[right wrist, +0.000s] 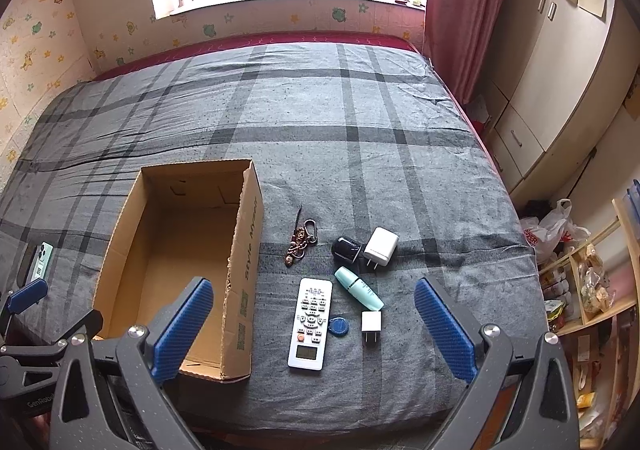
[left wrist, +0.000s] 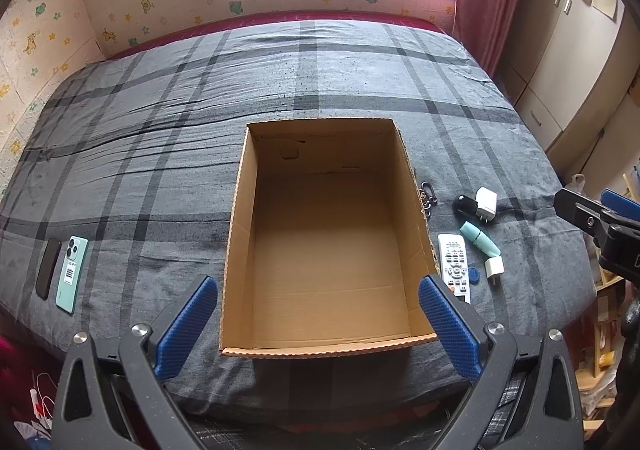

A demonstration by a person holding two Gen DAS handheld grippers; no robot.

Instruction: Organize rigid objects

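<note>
Cardboard box, corrugated, rectangular, open top, nothing inside, sits on a bed under a grey plaid sheet, wrinkled on the left side. Left gripper hangs over the box's near edge, blue ribbed pads spread wide, holding nothing. Right gripper hangs over the small items right of the box, pads also spread wide, holding nothing.

Right of the box, all on the sheet: white remote control, long, flat, grey buttons, small screen at near end. Just beside it a round blue disc tag and a small white cube plug with prongs toward the near edge. Mint-green tube, smooth plastic, lying diagonal. Beyond it a glossy black rounded object touching a larger white charger. Keychain with metal carabiner and brownish charms lies between the box wall and the black object.

Left of the box, well apart: mint-green phone face down, label on back, beside a dark flat slab, kind unclear.

Around: barred window, dark red curtain, beige wardrobe, cluttered shelves at right.
</note>
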